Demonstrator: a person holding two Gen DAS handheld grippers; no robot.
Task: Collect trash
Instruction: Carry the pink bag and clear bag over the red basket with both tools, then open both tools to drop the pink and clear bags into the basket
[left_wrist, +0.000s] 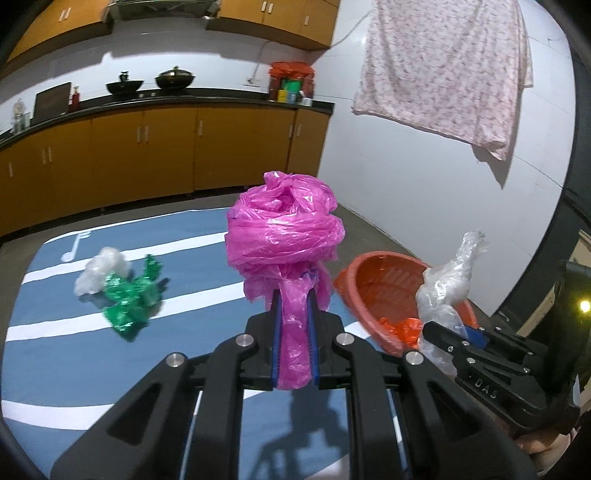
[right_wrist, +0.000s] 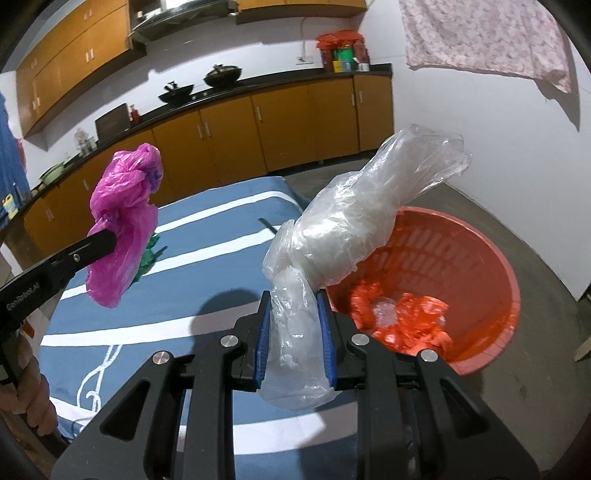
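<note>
Nearest the left wrist camera, at 6 o'clock, the left gripper (left_wrist: 294, 295) has its blue-padded fingers pinched on the tail of a crumpled pink plastic bag (left_wrist: 284, 229), whose bunched head stands up past the fingertips, off the surface. In the right wrist view the right gripper (right_wrist: 294, 306) likewise clamps a clear plastic bag (right_wrist: 343, 236) between its pads, the bulk of the bag leaning toward 1 o'clock, in front of the basket's near rim. Just beyond, at 3 o'clock of that view, sits an orange slotted basket (right_wrist: 491, 258) on the grey floor, holding crumpled orange plastic (right_wrist: 406, 317) (with a small clear scrap among it). Farther out in the left view, at 9 o'clock, a green foil wrapper (left_wrist: 131, 295) lies on the blue striped cloth (left_wrist: 55, 350), touching a wad of whitish plastic (left_wrist: 98, 269). Beyond stand the kitchen cabinets (left_wrist: 147, 155), and at 1 o'clock a floral cloth (left_wrist: 447, 70) hangs against the white wall.
</note>
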